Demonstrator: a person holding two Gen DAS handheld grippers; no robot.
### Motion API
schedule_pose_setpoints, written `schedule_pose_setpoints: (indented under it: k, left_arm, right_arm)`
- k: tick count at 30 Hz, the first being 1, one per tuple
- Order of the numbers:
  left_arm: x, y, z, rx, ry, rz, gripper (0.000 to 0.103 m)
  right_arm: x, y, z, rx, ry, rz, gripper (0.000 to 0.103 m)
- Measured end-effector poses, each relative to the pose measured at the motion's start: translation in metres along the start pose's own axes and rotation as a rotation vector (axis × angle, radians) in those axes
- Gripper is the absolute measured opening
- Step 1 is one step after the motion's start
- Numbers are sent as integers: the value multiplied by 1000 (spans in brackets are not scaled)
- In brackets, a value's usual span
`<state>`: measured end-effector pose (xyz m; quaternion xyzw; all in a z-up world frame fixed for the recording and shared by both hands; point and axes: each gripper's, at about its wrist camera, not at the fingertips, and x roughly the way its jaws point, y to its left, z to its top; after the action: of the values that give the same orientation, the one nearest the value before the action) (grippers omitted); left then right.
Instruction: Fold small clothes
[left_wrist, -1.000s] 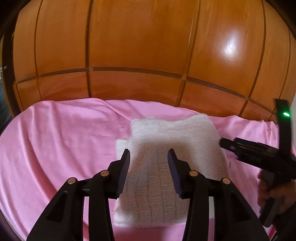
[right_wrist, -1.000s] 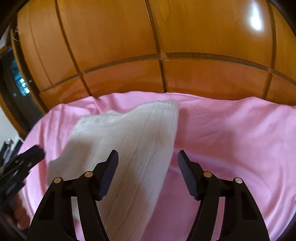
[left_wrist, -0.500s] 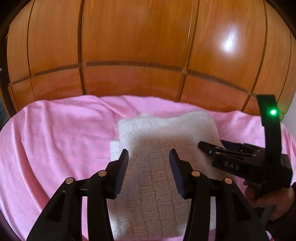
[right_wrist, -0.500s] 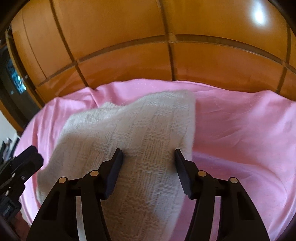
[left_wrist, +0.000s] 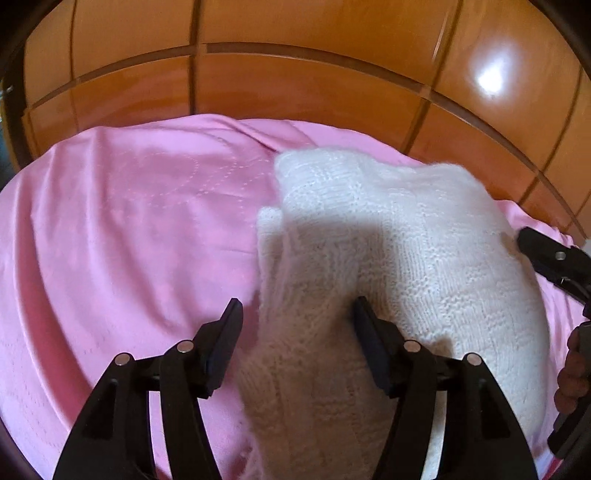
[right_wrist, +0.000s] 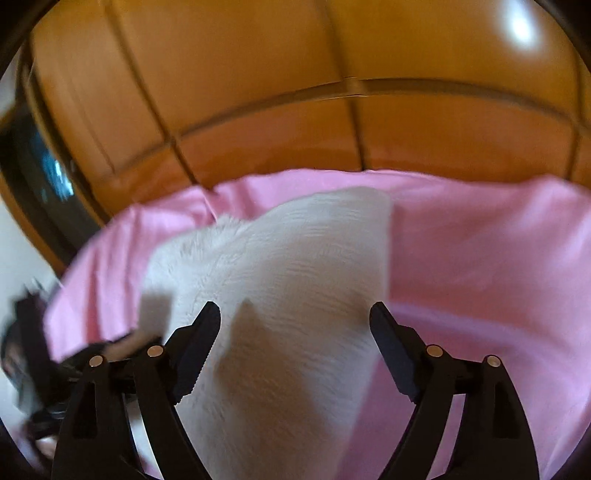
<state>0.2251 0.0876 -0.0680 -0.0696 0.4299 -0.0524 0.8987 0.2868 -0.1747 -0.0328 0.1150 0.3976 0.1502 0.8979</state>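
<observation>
Knit (left_wrist: 406, 251): white and fuzzy with a basket-weave pattern, lying folded on the pink sheet (left_wrist: 129, 240); from the left wrist view it fills the lower right, running from about 12 o'clock down to 6.
Knit edge: a thinner under-layer pokes out at the knit's 9 o'clock side; the top layer humps up above it.
Left gripper (left_wrist: 295, 325): released, jaws spread wide, low over the cloth; its left finger (left_wrist: 221, 343) sits over bare sheet just beside the knit's edge, and its right finger (left_wrist: 373, 347) is against the wool. Whether it presses in I cannot tell.
Right gripper (right_wrist: 295, 332): also released, jaws well apart, with the knit (right_wrist: 288, 295) spanning the gap between them. The right finger (right_wrist: 391, 347) stands over pink sheet (right_wrist: 480, 266) just past the knit's edge.
Right gripper, seen from the left: black, entering at 3 o'clock (left_wrist: 554, 262), its tip near the knit's right edge; the holder's hand (left_wrist: 570, 373) shows at 4 o'clock.
Left gripper, seen from the right: a dark blur at 8 o'clock; detail lost to motion blur.
Sheet: smooth with faint stitched lines and a few soft creases, covering the whole surface.
Backdrop: glossy orange-brown wood panels (left_wrist: 295, 81) behind the sheet, with a bright glare spot at 1 o'clock.
</observation>
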Motion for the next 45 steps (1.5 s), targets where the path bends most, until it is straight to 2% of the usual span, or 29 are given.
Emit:
schedule_pose_setpoints:
  k: [2,4,7,8,10,12,14,15,16,20,23,26,29,32,33,35,37,38,39,41,43,45]
  left_arm:
    - [1,5,1,2,7,-53,62]
    - [5,14,2,-20,24,-113,62]
    - [13,24,3,-63,43,-176,64]
    - [15,27,2,-75,47,-202,62]
    - [19,28,0,-78,52,-237,55]
    - [23,31,0,-93,57,-282,44]
    - [23,34,-1,-122,58,-325,35]
    - [19,34,-2,-125,49,-341,31]
    - [16,32,-1,-120,40,-350,30]
    - [1,12,1,-97,38,-411,28]
    - [-10,-20,5,-37,34,-467,27]
    - [-23,-76,9,55,29,-546,27]
    - [-28,-137,14,132,42,-624,27]
    - [-27,-208,14,247,59,-660,27]
    - [-21,-234,12,273,87,-675,27]
    - [-7,-277,4,328,131,-653,27]
    - [14,-316,-12,392,196,-608,23]
    - [30,-337,-25,436,235,-543,23]
    - [40,-353,-36,484,229,-484,24]
    - [43,-363,-41,497,210,-467,27]
    - [37,-368,-40,491,199,-453,28]
    - [23,-364,-45,514,169,-445,29]
  right_arm:
    - [-7,-20,-6,91,7,83,83]
    - [0,-34,-14,145,54,157,83]
    - [16,-39,-25,170,94,200,83]
    - [24,-40,-29,198,115,252,83]
    - [36,-32,-30,196,141,297,81]
    - [51,-26,-31,213,177,320,78]
    - [64,-18,-30,220,196,329,72]
    - [61,-12,-28,195,193,309,65]
    - [53,-7,-26,174,180,304,58]
    - [14,13,-22,86,109,303,52]
    - [-31,20,-24,47,33,298,51]
    - [-84,6,-26,42,-46,274,51]
    - [-133,-24,-32,69,-109,226,51]
    - [-180,-67,-42,130,-171,171,51]
    - [-192,-83,-47,155,-188,146,51]
    - [-208,-121,-59,225,-200,117,52]
    - [-210,-155,-76,305,-186,49,54]
    - [-206,-177,-89,350,-159,8,55]
    - [-199,-195,-101,394,-127,-33,58]
    - [-185,-227,-131,504,-64,-100,67]
    - [-190,-239,-152,583,-133,-81,84]
    - [-202,-232,-156,584,-169,-88,85]
